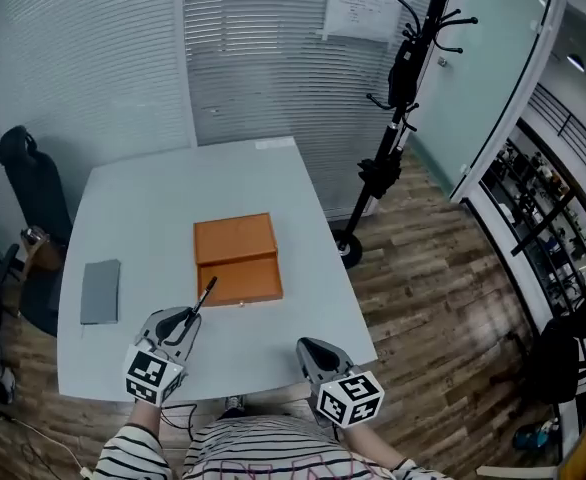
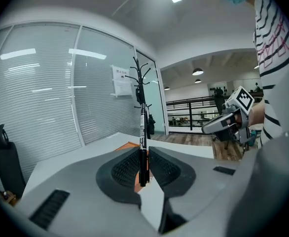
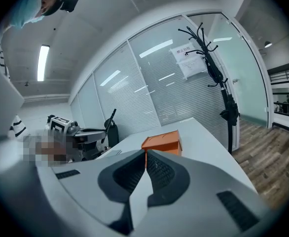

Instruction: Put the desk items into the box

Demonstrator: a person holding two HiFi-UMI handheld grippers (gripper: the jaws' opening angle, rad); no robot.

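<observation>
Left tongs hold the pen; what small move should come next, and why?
Probably bring the empty, shut right tongs forward to the orange box at its front edge to lift its lid: the box looks closed, and the left tongs grip the pen.

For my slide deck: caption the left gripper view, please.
Left gripper clamps an upright black pen, orange box on the table beyond.

Pale table [image 1: 153, 198] carrying two things.
An orange box [image 1: 236, 258] is sitting near its middle, and a grey pad [image 1: 101, 291] is lying flat well apart from it, toward the left edge.
</observation>
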